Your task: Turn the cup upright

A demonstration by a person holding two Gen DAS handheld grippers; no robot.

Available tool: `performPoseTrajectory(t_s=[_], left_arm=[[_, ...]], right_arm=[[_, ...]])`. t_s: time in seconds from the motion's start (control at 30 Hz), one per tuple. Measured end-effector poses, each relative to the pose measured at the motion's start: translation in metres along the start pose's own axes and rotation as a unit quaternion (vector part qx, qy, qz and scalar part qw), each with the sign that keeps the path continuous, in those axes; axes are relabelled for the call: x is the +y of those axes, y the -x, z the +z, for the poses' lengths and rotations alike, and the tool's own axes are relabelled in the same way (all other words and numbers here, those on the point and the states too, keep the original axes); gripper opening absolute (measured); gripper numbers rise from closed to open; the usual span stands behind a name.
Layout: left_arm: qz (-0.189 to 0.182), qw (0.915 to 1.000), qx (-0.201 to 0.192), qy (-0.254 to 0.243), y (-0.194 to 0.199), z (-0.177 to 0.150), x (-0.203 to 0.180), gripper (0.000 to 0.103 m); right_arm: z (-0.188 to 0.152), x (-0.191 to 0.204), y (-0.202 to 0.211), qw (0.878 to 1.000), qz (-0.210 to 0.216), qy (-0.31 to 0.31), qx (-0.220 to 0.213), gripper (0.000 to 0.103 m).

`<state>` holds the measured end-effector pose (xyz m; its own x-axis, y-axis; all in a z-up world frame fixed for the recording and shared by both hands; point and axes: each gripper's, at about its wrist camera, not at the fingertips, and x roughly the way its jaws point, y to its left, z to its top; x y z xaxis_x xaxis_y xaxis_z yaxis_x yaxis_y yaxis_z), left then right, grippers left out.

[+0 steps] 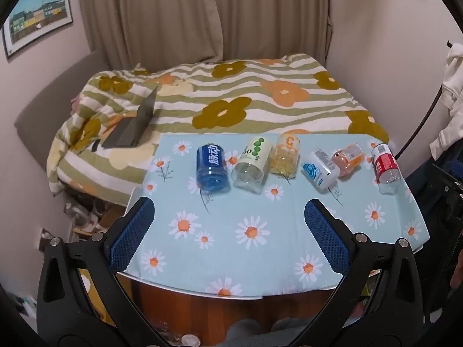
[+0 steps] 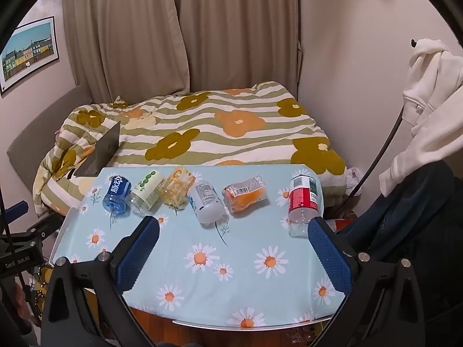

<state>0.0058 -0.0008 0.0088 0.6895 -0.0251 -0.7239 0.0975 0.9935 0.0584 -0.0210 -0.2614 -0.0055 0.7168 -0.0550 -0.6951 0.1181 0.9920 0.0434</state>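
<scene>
Several cut-bottle cups lie on their sides in a row on the daisy-print table (image 1: pixel 249 248): blue (image 1: pixel 211 167), pale green-dotted (image 1: pixel 253 163), yellow (image 1: pixel 285 156), white-and-blue (image 1: pixel 319 172), orange (image 1: pixel 347 159) and red (image 1: pixel 386 167). The right wrist view shows the same row: blue (image 2: pixel 117 193), green-dotted (image 2: pixel 147 192), yellow (image 2: pixel 178 186), white (image 2: pixel 207 202), orange (image 2: pixel 246 193), red (image 2: pixel 303 204). My left gripper (image 1: pixel 228 211) is open and empty above the table's near half. My right gripper (image 2: pixel 233 227) is open and empty, its right finger close to the red cup.
A bed with a flowered striped quilt (image 1: pixel 231 98) stands behind the table, with an open laptop (image 1: pixel 133 124) on it. White clothing (image 2: pixel 428 110) hangs at the right. Clutter lies on the floor at the left (image 1: pixel 86 214). The table's near edge (image 2: pixel 249 322) is just ahead.
</scene>
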Motion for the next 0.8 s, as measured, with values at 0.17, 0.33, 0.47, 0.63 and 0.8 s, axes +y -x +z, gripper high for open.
performPoseTrajectory(t_s=[0.17,0.33,0.47,0.63,0.8], left_arm=[[0.000,1.0000,0.001,0.000,-0.0014,0.0004,0.0002,0.103],[0.000,1.0000,0.000,-0.001,-0.0034,0.0022,0.0010,0.103],[-0.001,1.0000,-0.002,-0.003,-0.0073,0.0041,0.0028,0.103],[0.000,1.0000,-0.001,-0.003,-0.0078,0.0051,0.0027,0.103],[-0.001,1.0000,-0.001,-0.004,-0.0073,0.0059,0.0033,0.103]], right_arm=[[-0.0010,-0.0004,-0.0002,1.000,0.000,-0.001,-0.001,0.103],[-0.0003,-0.0006,-0.0004,1.000,0.000,-0.001,-0.001,0.103],[-0.0017,-0.0004,-0.0009,1.000,0.001,0.000,-0.002,0.103],[-0.0016,0.0000,-0.0013,1.000,0.000,0.000,-0.002,0.103],[-0.0012,0.0006,-0.0015,1.000,-0.001,0.000,-0.002,0.103]])
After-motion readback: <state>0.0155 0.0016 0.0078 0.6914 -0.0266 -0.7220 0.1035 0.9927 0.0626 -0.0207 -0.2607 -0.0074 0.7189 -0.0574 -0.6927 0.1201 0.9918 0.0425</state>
